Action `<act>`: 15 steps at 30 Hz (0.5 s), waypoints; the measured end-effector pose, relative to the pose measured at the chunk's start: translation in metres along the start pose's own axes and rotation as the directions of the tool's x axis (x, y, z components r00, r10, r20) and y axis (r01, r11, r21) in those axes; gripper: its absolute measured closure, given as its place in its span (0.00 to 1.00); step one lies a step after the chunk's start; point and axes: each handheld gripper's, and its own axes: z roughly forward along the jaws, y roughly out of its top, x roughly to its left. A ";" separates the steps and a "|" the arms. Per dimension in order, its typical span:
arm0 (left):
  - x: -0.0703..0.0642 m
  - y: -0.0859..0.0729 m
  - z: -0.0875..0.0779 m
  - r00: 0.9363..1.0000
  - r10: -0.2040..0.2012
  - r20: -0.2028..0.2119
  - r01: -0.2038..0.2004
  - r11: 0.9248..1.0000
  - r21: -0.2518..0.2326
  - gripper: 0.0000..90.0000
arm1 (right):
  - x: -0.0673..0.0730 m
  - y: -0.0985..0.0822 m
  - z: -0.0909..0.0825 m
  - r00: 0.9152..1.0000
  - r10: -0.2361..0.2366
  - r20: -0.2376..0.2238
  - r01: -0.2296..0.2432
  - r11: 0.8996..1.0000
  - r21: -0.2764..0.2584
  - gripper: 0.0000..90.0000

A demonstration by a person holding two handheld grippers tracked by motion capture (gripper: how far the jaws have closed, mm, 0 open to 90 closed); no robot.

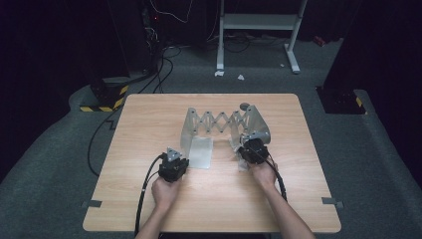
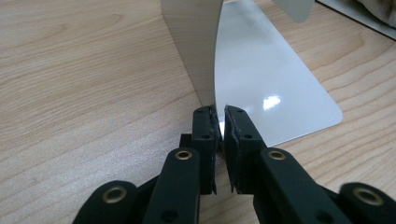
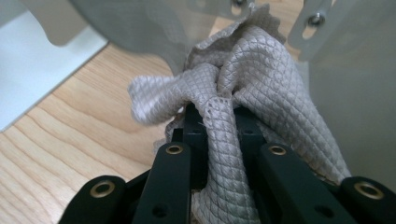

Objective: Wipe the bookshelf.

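Wooden table [image 1: 149, 124], grey carpet [image 1: 50, 149], dark room

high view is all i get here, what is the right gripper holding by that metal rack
Observer: The right gripper is shut on a beige quilted cloth, bunched up between its jaws.
Operator: and the left one, is it gripping anything
Observer: The left gripper is clamped on the edge of the rack's upright metal plate, where it bends into the flat foot.
Operator: is the cloth touching the rack
Observer: It is pushed up against the rack's metal end panel; real contact I cannot confirm.
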 end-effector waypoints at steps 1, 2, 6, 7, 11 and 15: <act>0.000 0.000 0.000 1.000 -0.001 0.000 0.001 1.000 0.000 0.92 | 0.000 0.002 -0.001 1.000 -0.002 -0.001 0.002 1.000 -0.003 0.89; 0.000 0.000 0.000 1.000 -0.002 0.001 0.002 1.000 0.000 0.92 | 0.001 0.004 -0.002 1.000 -0.003 -0.003 0.003 1.000 -0.007 0.89; 0.000 0.000 0.000 1.000 -0.003 0.002 0.003 1.000 0.001 0.92 | 0.002 0.012 -0.008 1.000 -0.009 -0.013 0.008 0.999 -0.039 0.89; 0.000 0.000 0.000 1.000 -0.003 0.002 0.003 1.000 0.001 0.92 | 0.002 0.012 -0.010 1.000 -0.008 -0.014 0.007 0.999 -0.044 0.89; 0.000 0.000 0.000 1.000 -0.003 0.002 0.003 1.000 0.001 0.92 | 0.000 0.017 -0.017 1.000 -0.008 -0.023 0.007 0.999 -0.053 0.89; 0.001 0.000 0.000 1.000 -0.002 0.001 0.002 1.000 0.001 0.92 | 0.000 0.025 -0.029 0.999 -0.018 -0.030 0.015 0.996 -0.092 0.89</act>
